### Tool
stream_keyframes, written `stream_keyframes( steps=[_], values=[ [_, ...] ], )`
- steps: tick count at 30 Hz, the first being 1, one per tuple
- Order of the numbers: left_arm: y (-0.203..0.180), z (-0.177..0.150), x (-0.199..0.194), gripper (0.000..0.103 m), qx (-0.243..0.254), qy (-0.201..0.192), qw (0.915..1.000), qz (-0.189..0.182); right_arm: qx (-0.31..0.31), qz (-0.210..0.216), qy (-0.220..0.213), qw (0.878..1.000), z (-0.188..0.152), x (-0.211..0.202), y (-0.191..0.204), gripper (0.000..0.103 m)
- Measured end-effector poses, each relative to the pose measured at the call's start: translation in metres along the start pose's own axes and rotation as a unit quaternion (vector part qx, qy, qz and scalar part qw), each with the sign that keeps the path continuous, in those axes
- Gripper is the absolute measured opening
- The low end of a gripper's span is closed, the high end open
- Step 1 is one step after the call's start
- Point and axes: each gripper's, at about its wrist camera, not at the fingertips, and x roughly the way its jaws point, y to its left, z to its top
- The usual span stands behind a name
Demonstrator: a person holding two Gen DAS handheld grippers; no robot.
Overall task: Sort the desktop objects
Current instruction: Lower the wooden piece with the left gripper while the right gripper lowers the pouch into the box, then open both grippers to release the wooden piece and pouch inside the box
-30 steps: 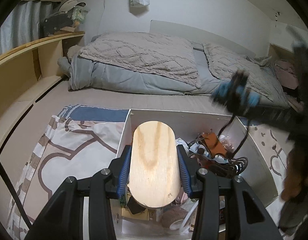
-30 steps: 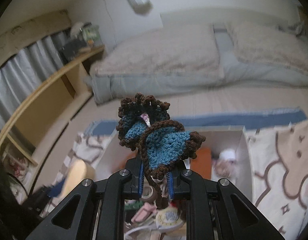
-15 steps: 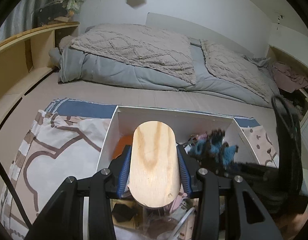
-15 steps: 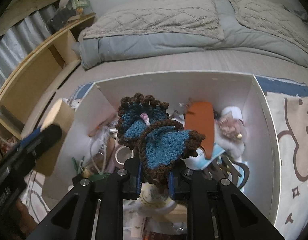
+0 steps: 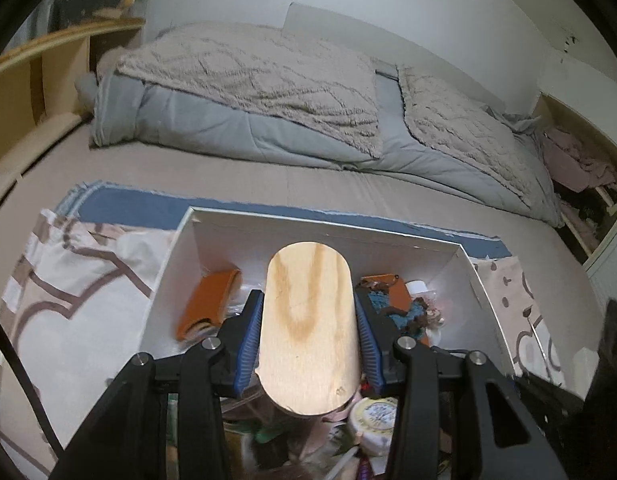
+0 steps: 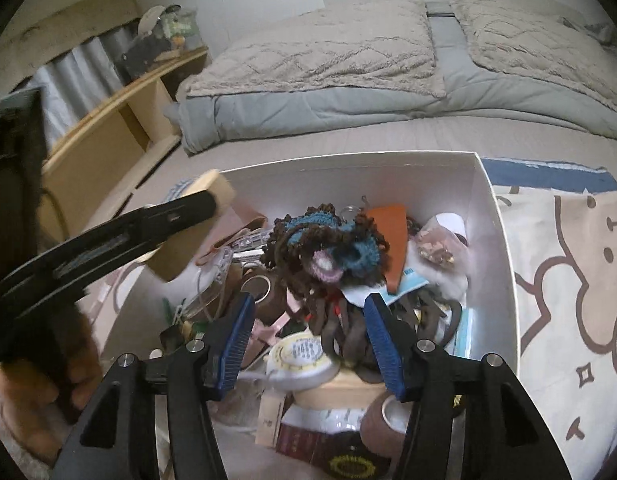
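Note:
My left gripper (image 5: 308, 336) is shut on a rounded light wooden block (image 5: 308, 324) and holds it above the white box (image 5: 308, 218). The same block (image 6: 192, 224) shows at the box's left rim in the right wrist view. My right gripper (image 6: 308, 336) is open and empty over the box (image 6: 492, 208). The blue and brown crocheted piece (image 6: 328, 244) lies loose on the pile inside the box, just beyond its fingers. It also shows in the left wrist view (image 5: 400, 312).
The box holds many small things: an orange case (image 5: 208, 304), an orange card (image 6: 392, 240), tape rolls (image 6: 260, 288), a round white tin (image 6: 304, 356), dark straps (image 6: 424, 316). A patterned cloth (image 6: 568, 280) lies under the box. A bed with grey bedding (image 5: 268, 92) is behind; wooden shelves (image 6: 108, 132) stand left.
My right gripper moved down over the box, opened and let go of the crocheted piece, which now lies in the box. My left gripper still holds the wooden block.

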Motion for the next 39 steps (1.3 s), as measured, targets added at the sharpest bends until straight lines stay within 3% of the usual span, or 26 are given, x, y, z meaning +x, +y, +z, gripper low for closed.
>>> stream_keyframes(
  steps=[6, 7, 8, 9, 23, 24, 28, 32, 35, 39],
  values=[
    [-0.005, -0.005, 0.015, 0.046, -0.013, 0.019, 0.9997, 0.006, -0.001, 0.009, -0.008, 1.0, -0.007, -0.01, -0.008, 0.057],
    [-0.007, -0.007, 0.016, 0.053, -0.009, 0.016, 0.9997, 0.013, -0.001, 0.009, -0.009, 1.0, -0.007, -0.011, -0.008, 0.057],
    [-0.008, -0.007, 0.015, 0.073, -0.005, 0.012, 0.9997, 0.019, 0.0, 0.008, -0.012, 1.0, -0.006, -0.012, -0.009, 0.057],
    [-0.009, -0.008, 0.014, 0.081, -0.001, 0.006, 0.9997, 0.023, 0.0, 0.009, -0.013, 1.0, -0.006, -0.012, -0.01, 0.057],
    [-0.025, -0.017, -0.011, 0.081, 0.051, -0.012, 0.9978, 0.041, 0.009, 0.0, -0.048, 0.999, -0.008, -0.03, -0.013, 0.057],
    [-0.026, -0.018, -0.014, 0.081, 0.052, -0.014, 0.9978, 0.04, 0.009, -0.003, -0.049, 0.999, -0.008, -0.031, -0.013, 0.061],
    [-0.028, -0.023, -0.027, 0.081, 0.061, -0.028, 0.9967, 0.047, 0.001, -0.024, -0.06, 0.998, -0.009, -0.042, -0.01, 0.094],
    [-0.029, -0.031, -0.04, 0.092, 0.072, -0.041, 0.9951, 0.054, 0.001, -0.037, -0.078, 0.996, -0.011, -0.055, -0.012, 0.094],
    [-0.03, -0.037, -0.051, 0.102, 0.074, -0.048, 0.9943, 0.06, 0.001, -0.048, -0.088, 0.995, -0.014, -0.064, -0.013, 0.103],
    [-0.034, -0.043, -0.063, 0.103, 0.081, -0.053, 0.9935, 0.06, -0.006, -0.069, -0.104, 0.992, -0.018, -0.075, -0.01, 0.103]
  ],
)
